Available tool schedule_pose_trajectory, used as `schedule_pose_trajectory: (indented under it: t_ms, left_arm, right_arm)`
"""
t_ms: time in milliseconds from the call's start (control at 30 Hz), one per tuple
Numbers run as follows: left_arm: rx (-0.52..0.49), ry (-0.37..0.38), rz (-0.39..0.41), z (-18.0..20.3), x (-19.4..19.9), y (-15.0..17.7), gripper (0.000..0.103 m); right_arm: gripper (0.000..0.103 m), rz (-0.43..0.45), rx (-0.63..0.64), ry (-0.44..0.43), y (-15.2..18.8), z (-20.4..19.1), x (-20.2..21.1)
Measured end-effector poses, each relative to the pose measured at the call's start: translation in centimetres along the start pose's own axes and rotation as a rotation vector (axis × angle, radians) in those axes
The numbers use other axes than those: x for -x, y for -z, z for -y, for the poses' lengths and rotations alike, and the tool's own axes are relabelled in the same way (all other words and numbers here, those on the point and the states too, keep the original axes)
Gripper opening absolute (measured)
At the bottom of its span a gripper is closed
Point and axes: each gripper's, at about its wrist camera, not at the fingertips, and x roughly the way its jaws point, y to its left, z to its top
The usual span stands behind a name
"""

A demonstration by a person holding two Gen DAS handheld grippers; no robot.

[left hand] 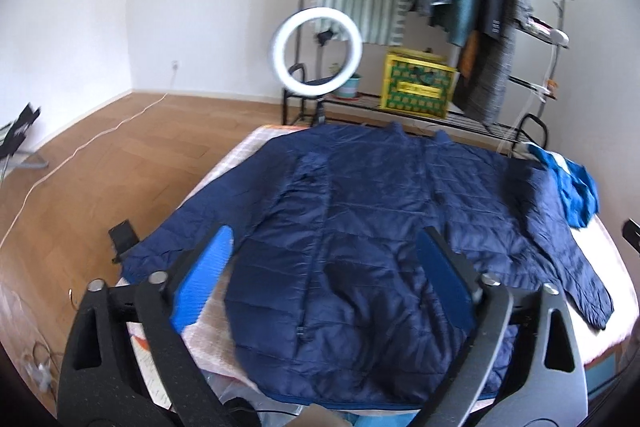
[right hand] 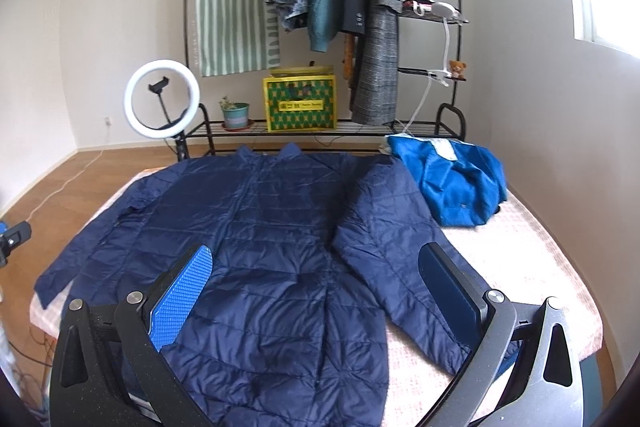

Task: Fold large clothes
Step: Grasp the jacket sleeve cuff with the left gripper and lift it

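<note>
The left gripper point(left hand: 326, 277), with blue ribbed pads on black fingers, has its jaws spread wide and holds nothing; it hangs above the lower hem area of the navy blue quilted puffer jacket point(left hand: 360, 235). The right gripper point(right hand: 316, 291) is likewise spread wide and empty, positioned above the same jacket point(right hand: 256, 247) near its right sleeve point(right hand: 396, 251). The jacket lies flat, front side up, collar away from the cameras, on the pale pink textured table cover point(right hand: 516, 267), with both sleeves angled outward and down. A crumpled bright blue fleece garment point(right hand: 456, 183) lies on the cover just beyond the right sleeve. Behind the table stand a white ring light on a black stand point(right hand: 161, 99) and a black metal clothes rack point(right hand: 456, 27) carrying hung garments and a yellow-green patterned box point(right hand: 299, 105).
</note>
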Motion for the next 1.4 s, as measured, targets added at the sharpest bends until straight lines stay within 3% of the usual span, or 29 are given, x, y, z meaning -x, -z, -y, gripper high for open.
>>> schedule_pose_trajectory:
  t_ms: [167,267,433,533,667,867,1033,1233,1400]
  left_arm:
    - [0.08,-0.019,-0.062,-4.6,-2.1,-0.5,0.084]
    - [0.135,-0.022,-0.119,-7.6,-3.7,-0.7,0.075]
    - [0.278,-0.08,-0.252,-14.1,-7.4,0.0,0.067]
    - [0.401,-0.088,-0.33,-17.4,-9.3,1.6,0.055]
    - [0.592,-0.039,-0.421,-20.1,-11.7,4.6,0.055]
    - [0.892,0.069,-0.546,-21.3,-15.4,8.4,0.055]
    - [1.078,0.036,-0.538,-23.1,-17.3,9.7,0.055]
    - [1.306,0.007,-0.456,-23.7,-18.0,11.8,0.055]
    - [1.305,0.015,-0.458,-22.1,-18.0,11.9,0.055]
  right_arm:
    - [0.103,0.014,0.033,-0.033,0.2,-1.4,-0.6]
    - [0.103,0.02,0.05,-0.081,0.3,-2.1,-1.2]
    - [0.103,-0.007,0.081,-0.113,0.7,-2.6,-2.4]
    - [0.103,-0.031,0.082,-0.127,0.7,-2.5,-3.2]
    - [0.103,-0.051,0.128,-0.128,-0.2,-2.9,-4.5]
    - [0.102,-0.059,0.122,-0.21,-2.1,-4.2,-6.3]
    - [0.102,-0.081,0.145,-0.236,-1.4,-5.2,-7.5]
    - [0.102,-0.076,0.15,-0.211,-1.6,-5.2,-8.2]
    - [0.102,-0.088,0.155,-0.209,-1.6,-5.2,-8.6]
